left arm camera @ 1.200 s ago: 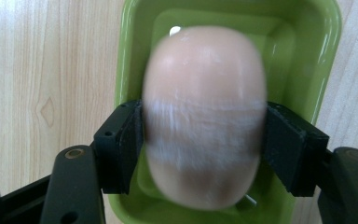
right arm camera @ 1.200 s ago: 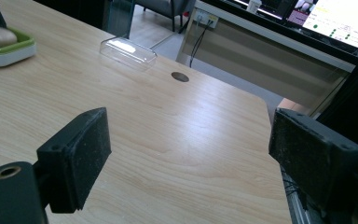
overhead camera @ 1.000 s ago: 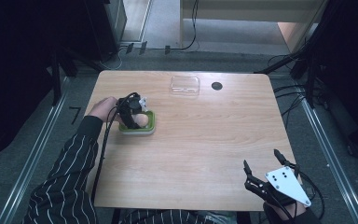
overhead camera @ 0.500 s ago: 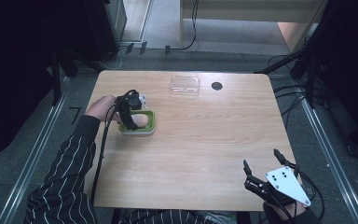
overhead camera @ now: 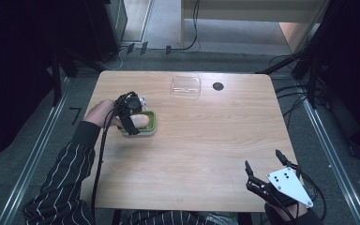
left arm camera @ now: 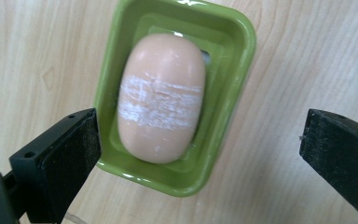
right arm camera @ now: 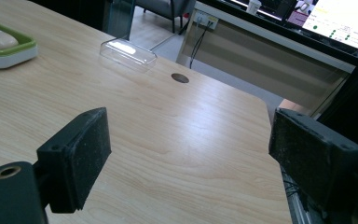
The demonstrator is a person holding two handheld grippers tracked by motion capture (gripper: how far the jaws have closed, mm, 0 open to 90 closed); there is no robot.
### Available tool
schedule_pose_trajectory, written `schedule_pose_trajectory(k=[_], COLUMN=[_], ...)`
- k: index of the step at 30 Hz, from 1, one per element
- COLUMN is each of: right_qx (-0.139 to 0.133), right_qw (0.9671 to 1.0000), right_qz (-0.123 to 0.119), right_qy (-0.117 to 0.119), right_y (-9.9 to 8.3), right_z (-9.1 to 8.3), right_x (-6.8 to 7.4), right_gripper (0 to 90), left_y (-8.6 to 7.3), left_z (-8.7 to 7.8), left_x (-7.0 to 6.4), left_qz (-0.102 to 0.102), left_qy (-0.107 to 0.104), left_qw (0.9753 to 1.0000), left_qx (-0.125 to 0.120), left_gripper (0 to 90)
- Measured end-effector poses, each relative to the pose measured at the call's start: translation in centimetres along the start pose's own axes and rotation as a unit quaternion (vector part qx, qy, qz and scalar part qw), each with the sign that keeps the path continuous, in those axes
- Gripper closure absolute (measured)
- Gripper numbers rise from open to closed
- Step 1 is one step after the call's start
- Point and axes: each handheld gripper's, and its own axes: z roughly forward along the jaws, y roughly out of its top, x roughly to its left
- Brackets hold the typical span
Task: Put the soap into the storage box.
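1. The tabletop [overhead camera: 206, 136] is pale wood with a fine, wavy grain.
2. The soap dish [left arm camera: 228, 98] is bright green; in the right gripper view its underside looks white.
3. The soap [left arm camera: 161, 98] is peach-pink, crossed by a band of whitish scuff marks.
4. The lid [overhead camera: 186, 86] is clear and colourless.
5. Each tool, left tool [overhead camera: 130, 115] and right tool [overhead camera: 265, 169], is black; the right carries a grey plate with dark dots.
6. The sleeve [overhead camera: 65, 178] is black with thin white stripes.
7. A small dark round spot [overhead camera: 218, 86] marks the tabletop.
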Motion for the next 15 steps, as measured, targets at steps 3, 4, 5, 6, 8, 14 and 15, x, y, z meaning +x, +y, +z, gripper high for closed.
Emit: schedule_pose_trajectory(k=[3, 4, 5, 6, 8, 14, 15], right_qx=[0.0, -0.001, -0.001, 0.0, -0.001, -0.001, -0.001], right_qw=[1.0, 1.0, 1.0, 1.0, 1.0, 1.0, 1.0], right_qz=[0.0, 0.0, 0.0, 0.0, -0.001, -0.001, -0.001], right_qy=[0.0, 0.0, 0.0, 0.0, 0.0, 0.0, 0.0], right_y=[0.0, 0.0, 0.0, 0.0, 0.0, 0.0, 0.0], right_z=[0.0, 0.0, 0.0, 0.0, 0.0, 0.0, 0.0], right_x=[0.0, 0.0, 0.0, 0.0, 0.0, 0.0, 0.0], right_gripper=[13.4, 13.4, 13.4, 13.5, 13.4, 13.4, 13.4], left_y=[0.0, 0.0, 0.0, 0.0, -0.1, -0.4, -0.5], left_z=[-0.3, -0.4, -0.5, -0.5, -0.6, -0.4, -0.4], left_x=[-0.7, -0.9, -1.1, -1.3, -1.7, -2.9, -3.0], left_qz=[0.0, 0.002, 0.003, 0.002, -0.002, -0.019, -0.02], left_qy=[0.005, 0.004, 0.005, 0.007, 0.009, 0.006, 0.004], left_qw=[1.0, 1.0, 1.0, 0.9999, 0.9999, 0.9995, 0.9993], left_qx=[0.002, 0.004, 0.005, 0.008, 0.013, 0.026, 0.033], left_gripper=[0.0, 0.0, 0.0, 0.0, 0.0, 0.0, 0.0])
